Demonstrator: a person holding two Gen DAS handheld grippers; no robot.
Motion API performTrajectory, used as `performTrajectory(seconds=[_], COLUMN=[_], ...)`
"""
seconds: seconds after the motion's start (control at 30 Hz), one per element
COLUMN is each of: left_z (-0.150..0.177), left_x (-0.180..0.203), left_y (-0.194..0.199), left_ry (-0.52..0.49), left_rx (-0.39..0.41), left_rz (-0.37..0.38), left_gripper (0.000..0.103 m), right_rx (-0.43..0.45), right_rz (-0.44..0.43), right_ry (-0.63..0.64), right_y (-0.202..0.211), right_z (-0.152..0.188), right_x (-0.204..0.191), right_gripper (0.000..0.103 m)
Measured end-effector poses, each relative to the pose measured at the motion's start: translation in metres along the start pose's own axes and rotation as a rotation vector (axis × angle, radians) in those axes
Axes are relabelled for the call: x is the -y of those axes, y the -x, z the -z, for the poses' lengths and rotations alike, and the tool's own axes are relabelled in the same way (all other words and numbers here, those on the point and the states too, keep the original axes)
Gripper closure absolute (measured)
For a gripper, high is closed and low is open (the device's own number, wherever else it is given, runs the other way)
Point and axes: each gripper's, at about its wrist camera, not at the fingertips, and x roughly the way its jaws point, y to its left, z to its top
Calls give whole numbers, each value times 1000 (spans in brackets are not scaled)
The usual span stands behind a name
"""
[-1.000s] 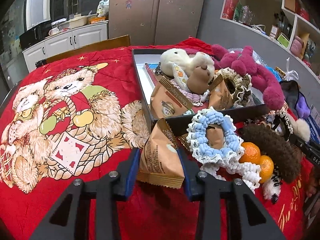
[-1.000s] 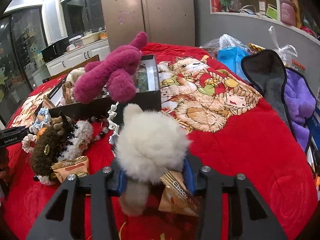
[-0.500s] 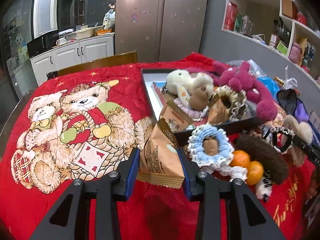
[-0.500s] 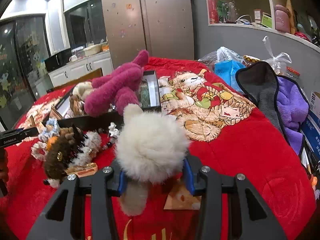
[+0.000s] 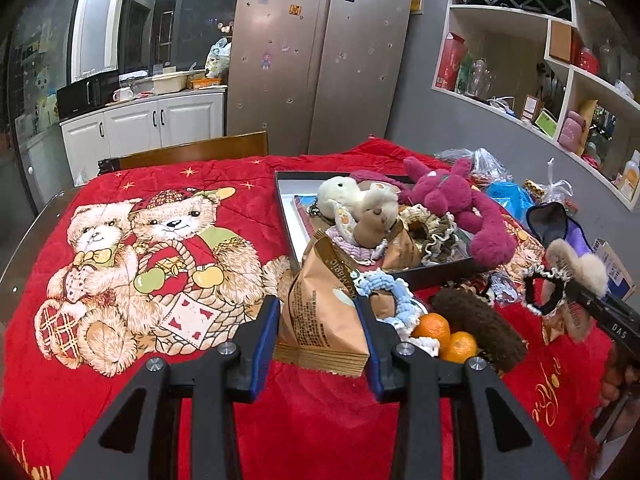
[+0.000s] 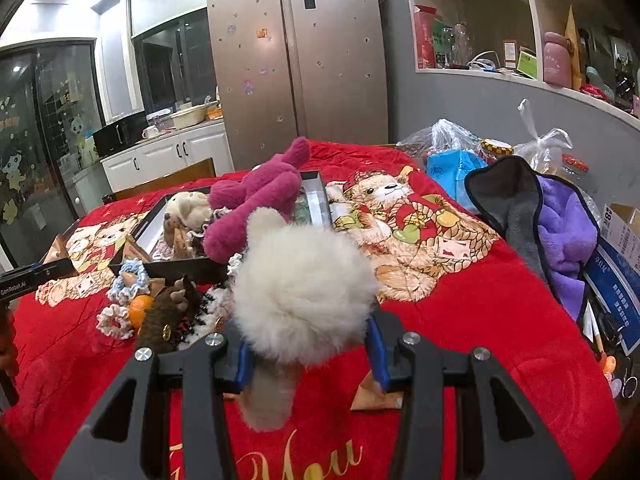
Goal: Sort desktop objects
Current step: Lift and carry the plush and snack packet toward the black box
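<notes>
Left wrist view shows a red teddy-bear blanket (image 5: 132, 208) covering the whole table, with a steel double-door refrigerator (image 5: 320, 52) at twelve o'clock behind it. On the blanket toward one o'clock sits a shallow black tray (image 5: 285, 208) heaped with soft toys, and a magenta plush rabbit (image 5: 456, 200) sprawls over its far right corner. Just in front of the tray, at three o'clock, lie a dark brown fuzzy hair clip (image 5: 480, 320), a blue and white crocheted scrunchie (image 5: 384, 292) and two small oranges (image 5: 444, 334), all touching or nearly so. The left gripper (image 5: 320, 332) holds a tan paper snack packet (image 5: 320, 308) upright between its blue pads, raised above the blanket. Right wrist view shows the right gripper (image 6: 308, 344) clamped on a cream fluffy pom-pom toy (image 6: 300, 288), lifted above the cloth, with a purple and grey towel (image 6: 560, 232) bunched at three o'clock by the table edge.
</notes>
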Motion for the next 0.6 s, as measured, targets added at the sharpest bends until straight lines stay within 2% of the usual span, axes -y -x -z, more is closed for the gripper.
performTrajectory(seconds=[0.3, 0.6], left_z=[6, 7], left_x=[3, 4], left_y=[0, -1], left_ry=[-13, -7], left_rx=[-9, -15], left_rz=[22, 42], left_gripper=[65, 65], right_rx=[-86, -82], right_rz=[-27, -33], right_ry=[14, 20], right_y=[-18, -11], right_z=[21, 22], right_x=[-7, -9], right_gripper=[57, 55])
